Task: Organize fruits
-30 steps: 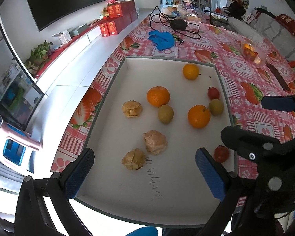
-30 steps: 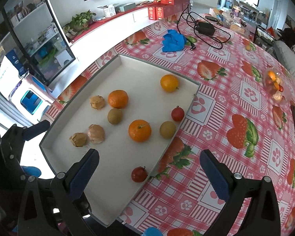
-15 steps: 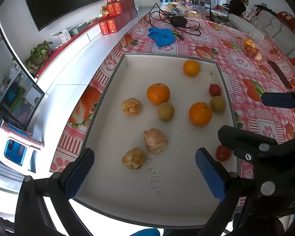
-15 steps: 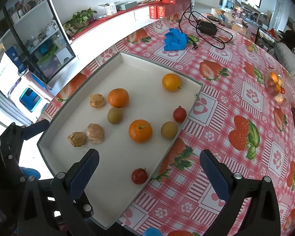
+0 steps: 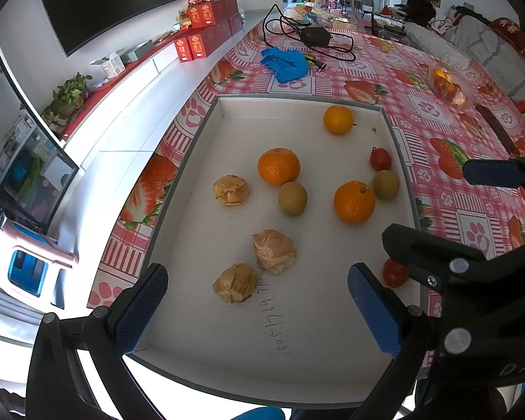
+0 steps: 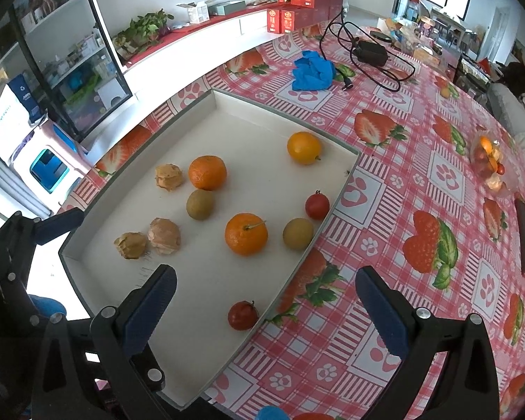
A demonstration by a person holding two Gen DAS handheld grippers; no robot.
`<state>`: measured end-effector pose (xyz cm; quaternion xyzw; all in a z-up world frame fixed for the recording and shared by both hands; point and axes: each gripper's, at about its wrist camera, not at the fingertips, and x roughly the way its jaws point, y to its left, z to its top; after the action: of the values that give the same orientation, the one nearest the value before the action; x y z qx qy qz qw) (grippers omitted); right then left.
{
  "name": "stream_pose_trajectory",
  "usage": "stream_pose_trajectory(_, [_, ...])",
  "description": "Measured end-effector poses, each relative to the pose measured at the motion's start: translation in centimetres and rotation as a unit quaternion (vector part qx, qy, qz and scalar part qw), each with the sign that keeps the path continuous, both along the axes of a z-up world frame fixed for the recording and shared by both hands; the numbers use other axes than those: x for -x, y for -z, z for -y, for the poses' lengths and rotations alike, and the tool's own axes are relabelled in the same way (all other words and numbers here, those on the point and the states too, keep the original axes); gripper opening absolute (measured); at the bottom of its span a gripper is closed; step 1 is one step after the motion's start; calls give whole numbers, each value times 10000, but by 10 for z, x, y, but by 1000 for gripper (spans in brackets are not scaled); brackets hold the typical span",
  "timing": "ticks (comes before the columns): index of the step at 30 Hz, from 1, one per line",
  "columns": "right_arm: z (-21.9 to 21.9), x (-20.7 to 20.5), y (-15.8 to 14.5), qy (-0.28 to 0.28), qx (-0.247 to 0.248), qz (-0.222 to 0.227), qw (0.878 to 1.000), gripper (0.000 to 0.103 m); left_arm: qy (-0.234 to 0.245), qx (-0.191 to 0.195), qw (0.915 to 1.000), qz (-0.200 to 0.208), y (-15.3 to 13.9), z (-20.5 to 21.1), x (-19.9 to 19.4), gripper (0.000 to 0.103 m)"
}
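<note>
Above the white tray (image 5: 206,129) of fruit — both grippers, left (image 5: 255,309) and right (image 6: 267,302), agape, seemingly empty.

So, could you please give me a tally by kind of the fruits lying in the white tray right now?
Oranges: 3
Kiwis: 2
Red tomatoes: 2
Papery husked fruits: 3
Total: 10

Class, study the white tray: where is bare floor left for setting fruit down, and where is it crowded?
Free: the white tray's far-left corner, beyond the crinkled tan husk fruit, and the near strip around the handwriting. Crowded: the right side around the stemmed orange.
</note>
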<state>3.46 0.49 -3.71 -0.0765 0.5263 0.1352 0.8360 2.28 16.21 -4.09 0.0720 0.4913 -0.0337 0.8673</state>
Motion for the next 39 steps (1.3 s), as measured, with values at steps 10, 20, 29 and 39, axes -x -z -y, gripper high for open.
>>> stream_pose_trajectory(10, [-1,0,0,-3,11,-7,10000,103,-2,-15,10000,-1,0,0,0,103])
stream_pose_trajectory(20, [-4,0,2,-66,119,26,9999,103,-26,-48,10000,-18,3,0,0,103])
stream_pose_trajectory(29, [-5,1,1,-87,142,41,9999,103,-13,-64,10000,-17,3,0,0,103])
stream_pose_trajectory(39, [-5,2,0,-119,126,57,9998,103,-22,-84,10000,-5,2,0,1,103])
